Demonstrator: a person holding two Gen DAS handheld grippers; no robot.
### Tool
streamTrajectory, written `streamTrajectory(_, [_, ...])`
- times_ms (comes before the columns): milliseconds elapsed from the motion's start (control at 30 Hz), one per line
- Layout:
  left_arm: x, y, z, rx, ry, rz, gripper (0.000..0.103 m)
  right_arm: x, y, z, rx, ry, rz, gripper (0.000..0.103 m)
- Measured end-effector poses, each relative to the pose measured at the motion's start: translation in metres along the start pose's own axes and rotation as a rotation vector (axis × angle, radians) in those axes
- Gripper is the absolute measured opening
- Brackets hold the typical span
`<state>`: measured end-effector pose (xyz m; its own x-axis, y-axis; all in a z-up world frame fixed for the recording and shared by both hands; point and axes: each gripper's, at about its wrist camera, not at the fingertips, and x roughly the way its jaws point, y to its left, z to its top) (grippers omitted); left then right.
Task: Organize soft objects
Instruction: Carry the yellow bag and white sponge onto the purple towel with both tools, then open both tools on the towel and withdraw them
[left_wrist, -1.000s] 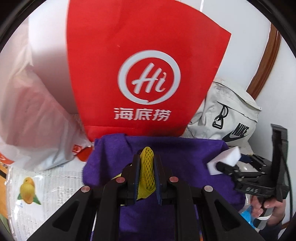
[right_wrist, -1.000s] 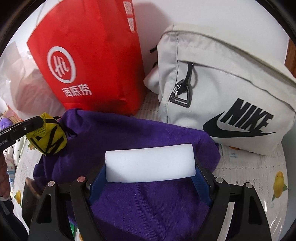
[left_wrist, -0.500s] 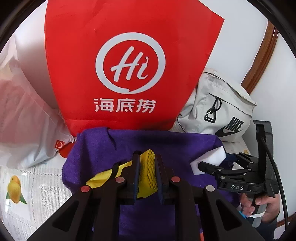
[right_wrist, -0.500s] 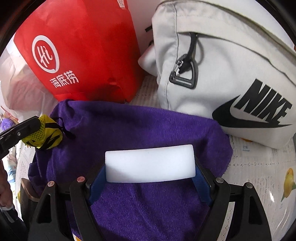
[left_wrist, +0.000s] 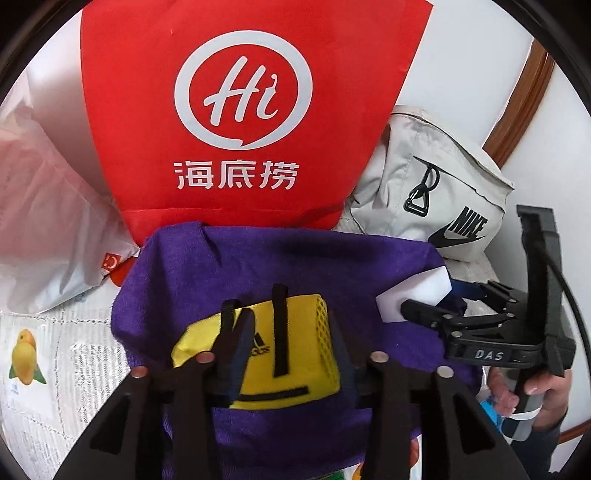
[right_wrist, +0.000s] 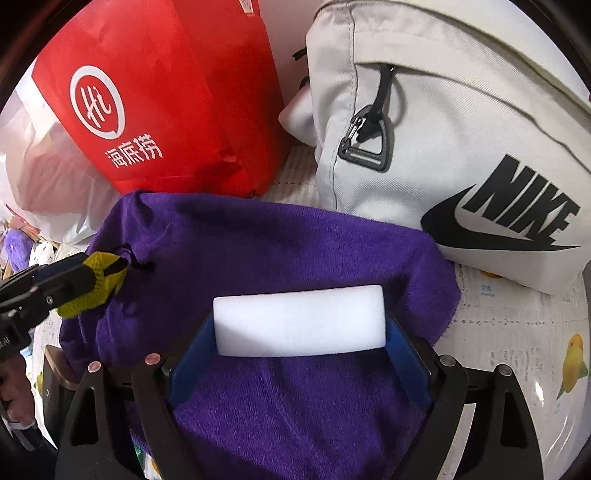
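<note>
A purple towel (right_wrist: 280, 258) fills the frame's centre, below the red bag (left_wrist: 251, 110). Low in the left view the left gripper (left_wrist: 288, 343) stands spread around a yellow pouch (left_wrist: 291, 354) lying on the towel. The right gripper (right_wrist: 299, 350) pinches a white sponge (right_wrist: 299, 319) — lower centre.

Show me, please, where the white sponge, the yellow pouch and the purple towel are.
white sponge (right_wrist: 299, 319), right wrist view, middle of its top face.
yellow pouch (left_wrist: 295, 354), left wrist view, front panel beside the logo.
purple towel (right_wrist: 277, 243), right wrist view, bare middle.
</note>
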<state>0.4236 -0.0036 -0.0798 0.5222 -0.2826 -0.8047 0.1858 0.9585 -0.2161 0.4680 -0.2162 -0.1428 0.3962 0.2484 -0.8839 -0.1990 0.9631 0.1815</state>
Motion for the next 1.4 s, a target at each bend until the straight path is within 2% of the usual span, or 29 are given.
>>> streamTrajectory(33, [0.0, -0.001, -0.001, 0.001, 0.006, 0.002, 0.048, -0.002, -0.001, 0.0, 0.0, -0.003, -0.001, 0.09])
streamTrajectory(167, [-0.001, -0.003, -0.004, 0.003, 0.021, 0.03, 0.051, -0.008, -0.002, -0.003, -0.01, -0.005, -0.007, 0.092])
streamTrajectory(233, [-0.002, -0.003, -0.006, -0.002, 0.025, 0.04, 0.057, -0.01, -0.003, -0.005, -0.016, -0.004, -0.007, 0.093])
streamTrajectory(367, [-0.009, -0.003, -0.007, -0.005, 0.026, 0.079, 0.062, -0.015, -0.005, -0.008, -0.01, -0.007, -0.009, 0.093])
streamTrajectory(433, [-0.013, -0.003, -0.008, -0.016, 0.028, 0.109, 0.069, -0.021, -0.006, -0.01, -0.003, -0.018, -0.009, 0.093])
streamTrajectory(600, [-0.032, -0.003, -0.013, -0.03, 0.007, 0.153, 0.069, -0.04, -0.006, -0.016, 0.006, -0.044, -0.011, 0.093])
streamTrajectory(733, [-0.056, -0.004, -0.025, -0.029, -0.055, 0.121, 0.069, -0.062, -0.005, -0.027, 0.005, -0.066, -0.018, 0.093])
streamTrajectory(833, [-0.071, -0.005, -0.034, -0.043, -0.044, 0.107, 0.069, -0.082, -0.001, -0.042, -0.003, -0.089, -0.008, 0.093])
streamTrajectory(967, [-0.094, -0.007, -0.053, -0.047, -0.041, 0.152, 0.069, -0.105, 0.006, -0.063, -0.017, -0.114, 0.006, 0.093])
streamTrajectory(1200, [-0.128, -0.01, -0.097, -0.071, -0.038, 0.146, 0.069, -0.144, 0.023, -0.109, -0.018, -0.154, 0.039, 0.093])
streamTrajectory(1400, [-0.143, -0.012, -0.152, -0.088, -0.024, 0.144, 0.069, -0.166, 0.037, -0.154, -0.02, -0.175, 0.064, 0.093])
